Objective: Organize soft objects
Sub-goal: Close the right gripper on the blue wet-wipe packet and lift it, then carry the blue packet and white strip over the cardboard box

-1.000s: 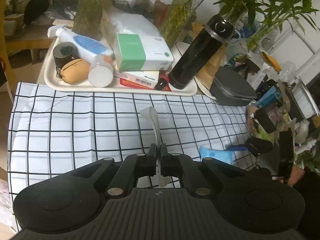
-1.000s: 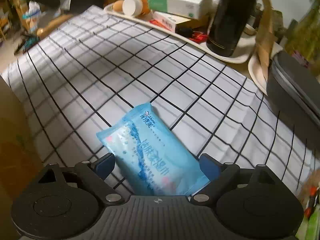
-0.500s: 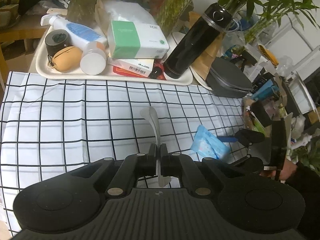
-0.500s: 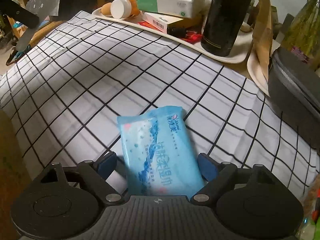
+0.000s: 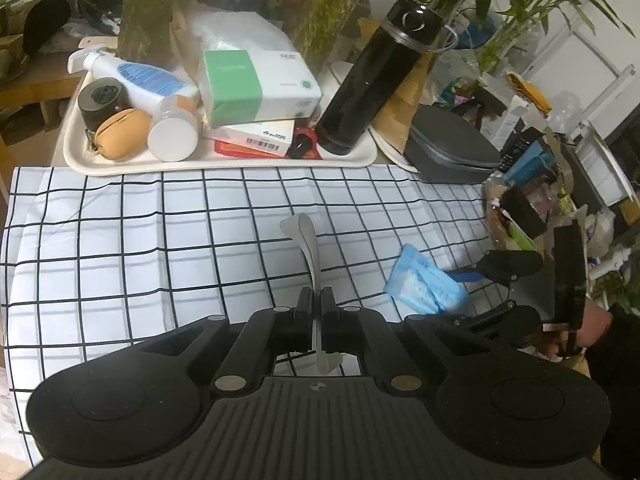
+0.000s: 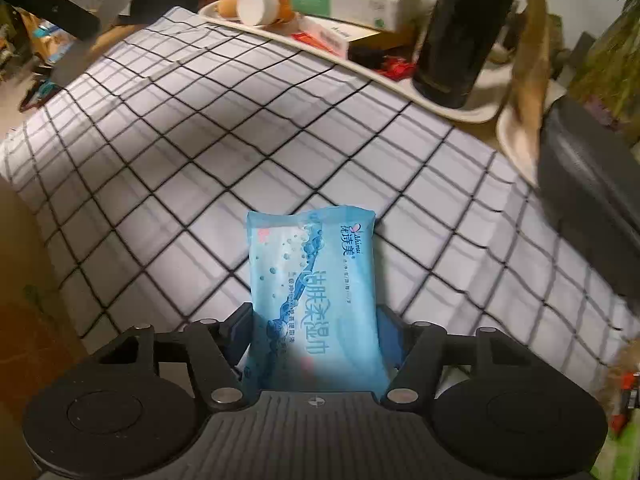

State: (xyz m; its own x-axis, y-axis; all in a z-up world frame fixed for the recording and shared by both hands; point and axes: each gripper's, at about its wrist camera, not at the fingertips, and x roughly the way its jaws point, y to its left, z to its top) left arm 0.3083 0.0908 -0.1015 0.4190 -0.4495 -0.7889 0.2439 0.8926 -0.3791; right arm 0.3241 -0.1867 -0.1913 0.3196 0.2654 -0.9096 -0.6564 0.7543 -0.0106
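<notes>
Left wrist view: we see left tongs (image 5: pixel 316 304) clamped on a white spoon (image 5: pixel 306 248), above the checked cloth (image 5: pixel 160 240); unchanged.

Right wrist view: right tongs (image 6: pixel 314 332) have just been closing, now squeezing the blue wipes pack (image 6: pixel 314 280). Earlier flat and skewed, it's now lifted, long axis pointing straight away along the fingers. Grasp looks done.

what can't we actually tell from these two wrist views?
- Near end of the wet wipes pack: right wrist view, hidden behind the tongs' body. The right tongs have just been closing on it.
- Lower end of the white strip: left wrist view, hidden in the shut left tongs.
- Top of the black bottle: right wrist view, cut off by the edge.
- Items beside the cloth: left wrist view, too cluttered.
</notes>
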